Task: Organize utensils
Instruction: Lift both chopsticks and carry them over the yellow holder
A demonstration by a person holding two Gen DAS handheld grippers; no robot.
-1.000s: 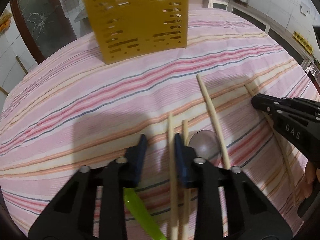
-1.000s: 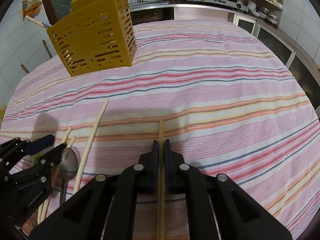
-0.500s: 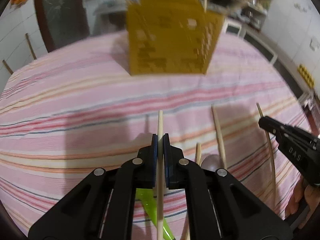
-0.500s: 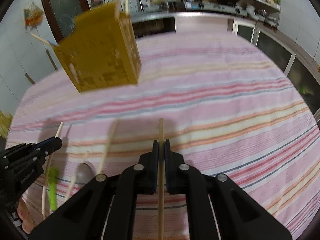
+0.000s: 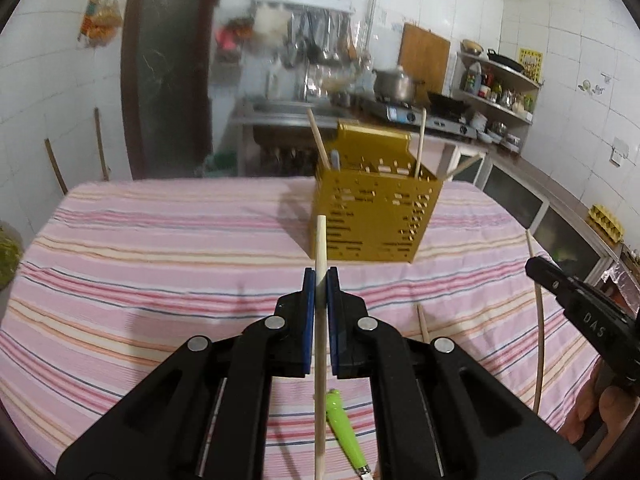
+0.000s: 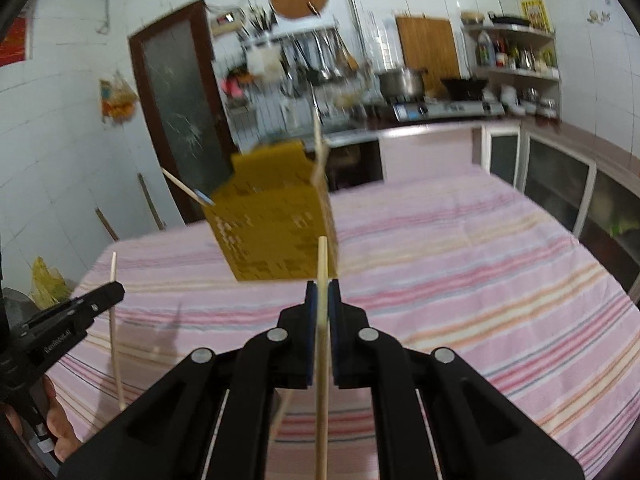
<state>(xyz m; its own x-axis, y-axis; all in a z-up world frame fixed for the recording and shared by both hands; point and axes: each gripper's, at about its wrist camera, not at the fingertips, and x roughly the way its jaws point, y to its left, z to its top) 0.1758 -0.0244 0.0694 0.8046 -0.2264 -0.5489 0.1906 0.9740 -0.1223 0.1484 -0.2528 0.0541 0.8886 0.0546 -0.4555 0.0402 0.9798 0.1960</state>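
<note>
My left gripper (image 5: 320, 280) is clamped on a pale wooden chopstick (image 5: 320, 344); my right gripper (image 6: 322, 292) pinches a second wooden chopstick (image 6: 322, 360) the same way. Below the left one I see a lime-green utensil handle (image 5: 346, 432) on the pink striped tablecloth (image 5: 160, 264). Farther off stands the perforated mustard-yellow utensil holder (image 5: 376, 216), chopsticks already upright inside.

Striped tablecloth (image 5: 160, 264) (pink) bears yellow caddy (image 5: 374, 220), green-handled utensil (image 5: 344, 428).

You face white tiled walls (image 5: 560, 20); left of the stove (image 5: 404, 114) stands a dark door (image 5: 168, 68), shelves (image 5: 500, 76) right.
</note>
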